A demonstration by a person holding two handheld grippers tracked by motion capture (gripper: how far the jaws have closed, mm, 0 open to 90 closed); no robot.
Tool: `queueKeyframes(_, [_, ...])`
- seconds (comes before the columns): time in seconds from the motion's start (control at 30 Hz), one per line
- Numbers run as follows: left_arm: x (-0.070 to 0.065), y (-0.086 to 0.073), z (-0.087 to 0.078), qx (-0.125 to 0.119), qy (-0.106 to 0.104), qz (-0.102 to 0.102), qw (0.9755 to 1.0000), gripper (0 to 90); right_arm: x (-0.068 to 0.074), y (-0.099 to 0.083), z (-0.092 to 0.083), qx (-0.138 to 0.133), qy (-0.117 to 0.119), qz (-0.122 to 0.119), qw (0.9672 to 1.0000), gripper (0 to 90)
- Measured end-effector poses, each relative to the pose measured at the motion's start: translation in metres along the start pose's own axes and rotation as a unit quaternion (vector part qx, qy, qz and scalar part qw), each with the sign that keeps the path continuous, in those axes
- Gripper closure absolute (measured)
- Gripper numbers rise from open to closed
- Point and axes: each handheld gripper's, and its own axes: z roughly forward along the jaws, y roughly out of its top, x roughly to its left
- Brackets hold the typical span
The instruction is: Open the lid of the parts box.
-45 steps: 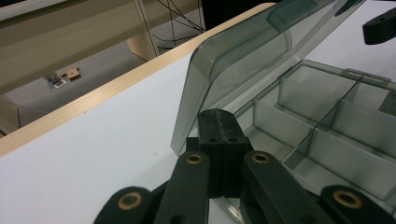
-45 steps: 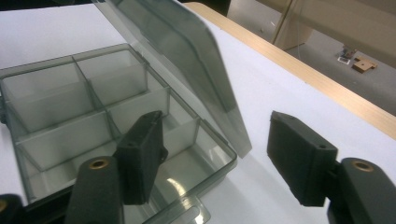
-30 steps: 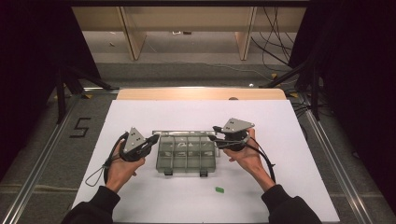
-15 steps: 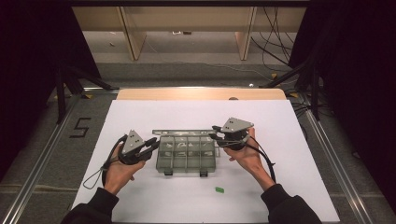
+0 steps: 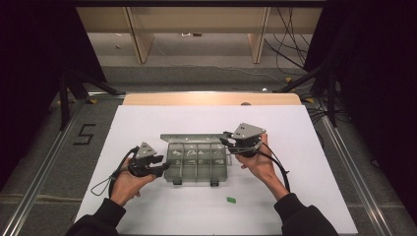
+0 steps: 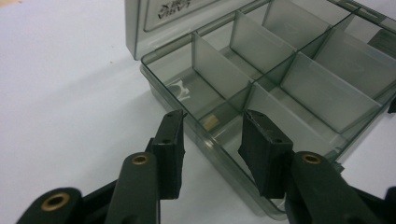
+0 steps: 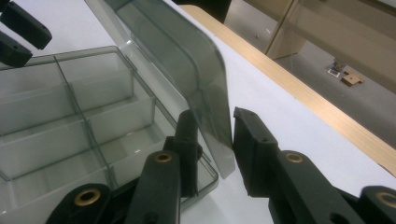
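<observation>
On the white table cover (image 5: 147,211), toward the near middle, sits the smoky clear compartment box (image 5: 196,164), its lid (image 5: 192,138) swung up and back on the far side. At its left end your left hand (image 5: 127,181) holds the left gripper (image 5: 164,167) low against the box. In the left gripper view the jaws stand apart, released, straddling the box's near corner wall: one pad outside on the cover, the other over the box's rim, gripping nothing. The compartment just ahead of them holds a small white piece (image 6: 182,90) and a small tan bit (image 6: 212,121); what they are you cannot tell from here.

Across the box, dividers split it into two rows of cells. A small green piece (image 5: 230,199) lies on the cover in front of the box, well apart from it.

At the right end your right hand (image 5: 259,164) carries the right gripper (image 5: 225,139) up at the lid's corner. In the right gripper view the lid's (image 7: 187,65) tilted edge passes between the two jaws, which are parted with a gap on the outer side; whether the inner pad touches the lid cannot be told. Beyond lies the table's wooden edge (image 5: 211,99).
</observation>
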Motion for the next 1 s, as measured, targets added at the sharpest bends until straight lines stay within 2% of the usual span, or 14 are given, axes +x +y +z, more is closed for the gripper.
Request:
queueKeyframes(0.07, [0.001,0.001,0.001,0.012,-0.004,0.009,0.9999,58.4,0.000,0.000,0.000,0.001,0.001,0.002,1.0000,72.2])
queueKeyframes(0.2, [0.001,-0.002,0.005,0.029,-0.007,0.010,0.9995,60.0,-0.002,0.001,0.002,0.001,-0.006,0.001,1.0000,73.3])
queueKeyframes(0.3, [0.001,-0.005,0.007,0.027,-0.014,-0.008,0.9995,63.0,-0.002,0.002,0.003,0.000,-0.010,-0.002,0.9999,74.1])
queueKeyframes(0.47, [0.002,-0.005,0.007,0.030,-0.017,-0.012,0.9993,64.8,-0.005,0.000,0.004,0.007,-0.016,0.001,0.9998,78.2])
queueKeyframes(0.6, [0.001,-0.005,0.007,0.032,-0.012,-0.009,0.9994,64.8,-0.008,-0.001,0.004,0.009,-0.020,0.004,0.9998,80.6])
queueKeyframes(0.7, [0.001,-0.005,0.007,0.032,-0.011,-0.009,0.9994,65.0,-0.010,-0.002,0.004,0.008,-0.020,0.012,0.9997,81.8])
queueKeyframes(0.73, [0.000,-0.006,0.007,0.029,-0.012,-0.016,0.9994,65.1,-0.010,-0.002,0.004,0.008,-0.019,0.015,0.9997,81.9])
queueKeyframes(0.8, [0.000,-0.006,0.007,0.029,-0.012,-0.016,0.9994,65.2,-0.011,-0.002,0.004,0.013,-0.014,0.025,0.9995,82.1])
queueKeyframes(0.87, [0.000,-0.006,0.007,0.029,-0.011,-0.014,0.9994,65.2,-0.012,-0.001,0.005,0.010,-0.018,0.027,0.9994,82.3])
queueKeyframes(1.0, [0.001,-0.006,0.007,0.027,-0.011,-0.012,0.9995,65.4,-0.012,0.002,0.006,0.021,-0.018,0.046,0.9986,82.6])
